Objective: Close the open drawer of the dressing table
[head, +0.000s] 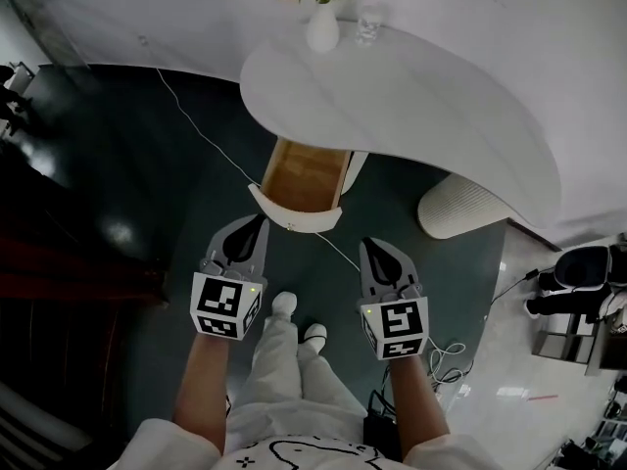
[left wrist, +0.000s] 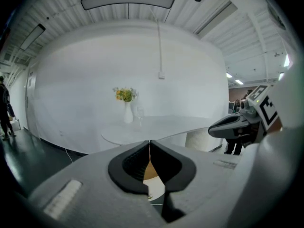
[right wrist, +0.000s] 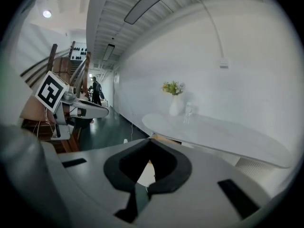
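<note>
In the middle of the head view, the open drawer (head: 302,179) is jutting out from under the dressing table (head: 421,96), its white front facing both grippers. Only a narrow band of bare dark floor (head: 294,253) is separating that front from the left gripper (head: 258,223) and the right gripper (head: 378,245), and nothing is standing in it. A thin cable (head: 201,137) is running in from the upper left, seemingly passing beneath the drawer. A ribbed white stool (head: 465,209) is blocking the room right of centre.
</note>
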Demonstrator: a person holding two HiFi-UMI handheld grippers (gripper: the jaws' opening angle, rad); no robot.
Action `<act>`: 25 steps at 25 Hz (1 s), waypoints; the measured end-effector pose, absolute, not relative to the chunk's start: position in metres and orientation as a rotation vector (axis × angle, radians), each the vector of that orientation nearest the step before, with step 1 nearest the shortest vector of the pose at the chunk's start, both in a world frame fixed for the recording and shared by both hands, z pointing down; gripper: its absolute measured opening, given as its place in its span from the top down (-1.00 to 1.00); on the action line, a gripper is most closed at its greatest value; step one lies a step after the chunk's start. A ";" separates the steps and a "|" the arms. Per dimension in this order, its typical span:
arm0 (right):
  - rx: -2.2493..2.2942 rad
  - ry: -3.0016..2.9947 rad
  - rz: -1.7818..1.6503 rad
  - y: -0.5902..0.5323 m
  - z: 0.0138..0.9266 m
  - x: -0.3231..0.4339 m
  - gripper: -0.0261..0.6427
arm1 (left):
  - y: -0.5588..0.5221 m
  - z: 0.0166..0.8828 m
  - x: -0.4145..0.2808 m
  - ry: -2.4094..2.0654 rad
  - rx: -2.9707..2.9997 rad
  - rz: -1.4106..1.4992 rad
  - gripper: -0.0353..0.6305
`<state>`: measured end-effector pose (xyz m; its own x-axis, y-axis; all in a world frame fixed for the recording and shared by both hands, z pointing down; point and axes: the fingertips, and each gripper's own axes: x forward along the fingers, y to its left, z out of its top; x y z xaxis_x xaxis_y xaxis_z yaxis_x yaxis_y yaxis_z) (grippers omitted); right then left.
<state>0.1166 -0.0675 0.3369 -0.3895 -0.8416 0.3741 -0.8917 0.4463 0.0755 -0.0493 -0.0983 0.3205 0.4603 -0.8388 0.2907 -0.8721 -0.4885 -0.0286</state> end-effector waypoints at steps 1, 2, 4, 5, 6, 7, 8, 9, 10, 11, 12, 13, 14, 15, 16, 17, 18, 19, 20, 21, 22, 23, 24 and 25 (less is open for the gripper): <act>1.470 -2.336 0.211 -0.072 0.347 0.115 0.94 | -0.103 0.331 -0.051 -1.514 2.564 0.413 0.84; 1.467 -2.326 0.228 -0.076 0.357 0.113 0.94 | -0.107 0.342 -0.053 -1.510 2.551 0.420 0.84; 1.460 -2.304 0.259 -0.082 0.379 0.111 0.94 | -0.113 0.366 -0.057 -1.497 2.527 0.432 0.84; 1.457 -2.293 0.273 -0.084 0.389 0.110 0.94 | -0.115 0.377 -0.059 -1.491 2.517 0.440 0.84; 1.455 -2.282 0.284 -0.087 0.397 0.108 0.94 | -0.117 0.387 -0.062 -1.487 2.510 0.449 0.84; 1.456 -2.274 0.295 -0.091 0.405 0.107 0.94 | -0.121 0.396 -0.065 -1.488 2.502 0.458 0.84; 1.458 -2.267 0.306 -0.095 0.412 0.106 0.94 | -0.125 0.404 -0.068 -1.490 2.495 0.464 0.84; 1.461 -2.262 0.320 -0.098 0.419 0.104 0.94 | -0.129 0.412 -0.070 -1.490 2.489 0.470 0.84; 1.461 -2.256 0.335 -0.100 0.426 0.104 0.94 | -0.132 0.420 -0.071 -1.485 2.484 0.474 0.84; 1.461 -2.249 0.349 -0.101 0.434 0.103 0.94 | -0.135 0.428 -0.071 -1.476 2.480 0.477 0.84; 1.459 -2.244 0.362 -0.102 0.441 0.102 0.94 | -0.138 0.437 -0.071 -1.465 2.477 0.480 0.84; 1.456 -2.240 0.373 -0.104 0.449 0.101 0.94 | -0.140 0.445 -0.071 -1.455 2.473 0.483 0.84; 1.453 -2.237 0.382 -0.105 0.456 0.099 0.94 | -0.143 0.454 -0.070 -1.447 2.469 0.487 0.84; 1.449 -2.233 0.391 -0.107 0.464 0.098 0.94 | -0.146 0.463 -0.070 -1.440 2.463 0.491 0.84; 1.446 -2.228 0.398 -0.109 0.472 0.098 0.94 | -0.148 0.472 -0.070 -1.432 2.456 0.494 0.84; 1.443 -2.222 0.405 -0.109 0.479 0.097 0.94 | -0.149 0.481 -0.070 -1.425 2.448 0.497 0.84; 1.441 -2.215 0.411 -0.109 0.486 0.096 0.94 | -0.149 0.490 -0.070 -1.419 2.439 0.500 0.84; 1.440 -2.209 0.419 -0.109 0.492 0.096 0.94 | -0.149 0.498 -0.070 -1.414 2.431 0.503 0.84; 1.442 -2.204 0.428 -0.109 0.498 0.097 0.94 | -0.149 0.505 -0.070 -1.409 2.424 0.507 0.84; 1.448 -2.199 0.439 -0.111 0.503 0.098 0.94 | -0.150 0.512 -0.070 -1.405 2.417 0.512 0.84; 1.458 -2.196 0.454 -0.113 0.508 0.099 0.94 | -0.151 0.519 -0.069 -1.400 2.412 0.517 0.84; 1.471 -2.193 0.472 -0.115 0.513 0.101 0.94 | -0.152 0.526 -0.067 -1.393 2.407 0.523 0.84; 1.487 -2.189 0.494 -0.116 0.517 0.103 0.94 | -0.152 0.533 -0.066 -1.384 2.402 0.532 0.84; 1.501 -2.185 0.515 -0.117 0.521 0.104 0.94 | -0.152 0.541 -0.065 -1.374 2.396 0.540 0.84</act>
